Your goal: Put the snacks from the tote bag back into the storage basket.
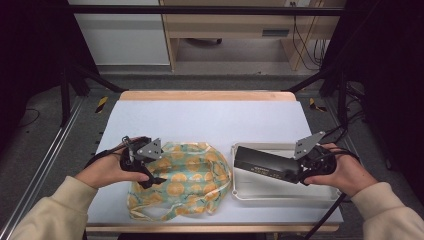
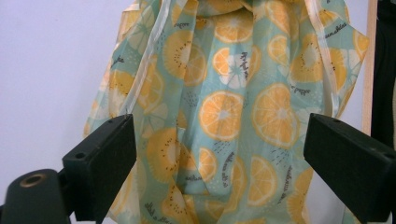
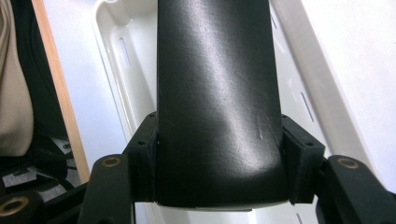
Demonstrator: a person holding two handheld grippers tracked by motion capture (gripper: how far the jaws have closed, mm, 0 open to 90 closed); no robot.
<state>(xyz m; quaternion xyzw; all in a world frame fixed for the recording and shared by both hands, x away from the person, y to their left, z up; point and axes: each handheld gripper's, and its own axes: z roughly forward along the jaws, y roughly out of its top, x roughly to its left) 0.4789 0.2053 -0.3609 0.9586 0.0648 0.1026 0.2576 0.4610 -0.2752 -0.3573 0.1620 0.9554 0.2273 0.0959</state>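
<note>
Black box [image 1: 265, 165] in right gripper [image 1: 303, 172], txt unreadable

— Looks like a lab or test room, not a home.
— Going by what?
— Black frame rails [image 1: 200, 10] boxing in the table [image 1: 207, 96], white sheet [image 1: 210, 122] laid over it, loose cables [image 1: 305, 47] hanging beyond, hazard-striped tape [image 1: 102, 104] on grey floor [image 1: 50, 130].

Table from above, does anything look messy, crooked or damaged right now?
Mostly tidy. The fruit-print bag lies crumpled and bunched on the white table cover, not flat. The black box is held slanted over the white tray by the right gripper. No spill or damage is visible.
</note>
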